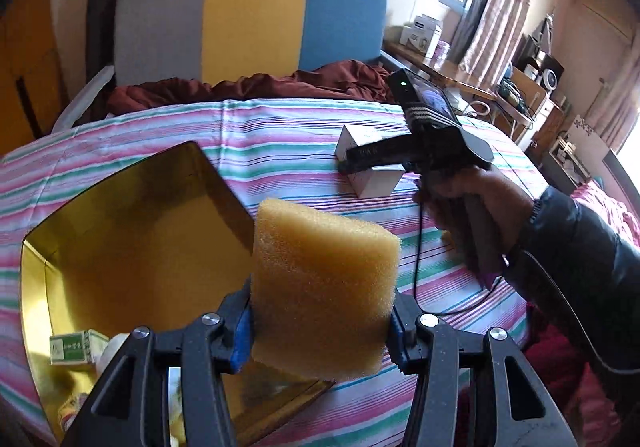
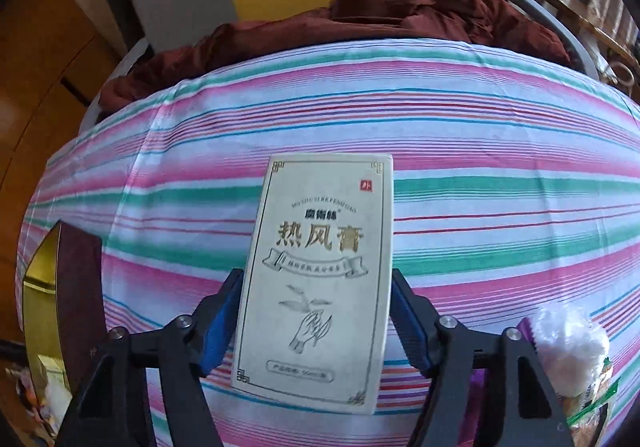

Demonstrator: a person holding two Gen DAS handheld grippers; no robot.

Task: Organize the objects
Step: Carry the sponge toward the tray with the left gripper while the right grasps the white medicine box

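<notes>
My left gripper [image 1: 320,323] is shut on a yellow sponge [image 1: 324,271] and holds it in the air over the right corner of an open gold tin [image 1: 120,207]. A small green-and-white box [image 1: 72,347] and other small items lie in the tin. My right gripper [image 2: 316,311] points down at the striped bedsheet [image 2: 480,167], its blue pads against both long sides of a white box with Chinese print [image 2: 320,247]. From the left wrist view the right gripper [image 1: 360,163], held by a hand [image 1: 476,207], sits over that white box [image 1: 376,183], which lies on the sheet.
A dark red blanket [image 1: 280,83] is bunched at the far end of the bed below a grey, yellow and blue headboard [image 1: 252,19]. A bag of white items [image 2: 568,351] lies close to the right gripper. The tin's dark outer side [image 2: 80,287] stands at the left. A cluttered desk [image 1: 500,87] is at the right.
</notes>
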